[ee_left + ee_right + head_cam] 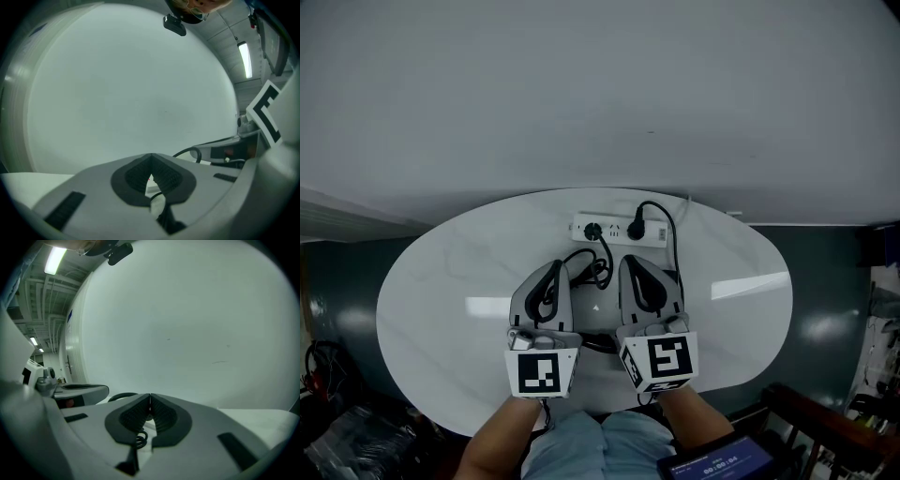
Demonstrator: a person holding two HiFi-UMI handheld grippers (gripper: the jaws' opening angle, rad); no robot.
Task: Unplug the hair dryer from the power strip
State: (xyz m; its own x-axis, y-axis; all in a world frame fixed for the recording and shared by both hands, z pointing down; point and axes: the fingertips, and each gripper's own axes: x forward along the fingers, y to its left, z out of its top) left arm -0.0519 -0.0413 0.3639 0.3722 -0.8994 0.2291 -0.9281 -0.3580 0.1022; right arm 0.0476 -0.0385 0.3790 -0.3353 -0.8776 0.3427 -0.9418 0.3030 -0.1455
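A white power strip (614, 229) lies at the far side of the white oval table (441, 281). Two black plugs sit in it, one on the left (593, 231) and one on the right (636, 229). Black cable (592, 266) loops from them toward me and runs between the grippers. My left gripper (558, 265) and right gripper (628, 262) lie side by side short of the strip, both with jaws shut and empty. The left gripper (151, 157) and right gripper (150, 395) point at the white wall. A dark object (598, 344) shows between the gripper bodies; what it is cannot be told.
The table's near edge is just in front of the person's knees (600, 445). A small lit screen (717, 464) is at the lower right. Dark floor and clutter (337, 412) surround the table. A white wall (600, 94) rises behind the strip.
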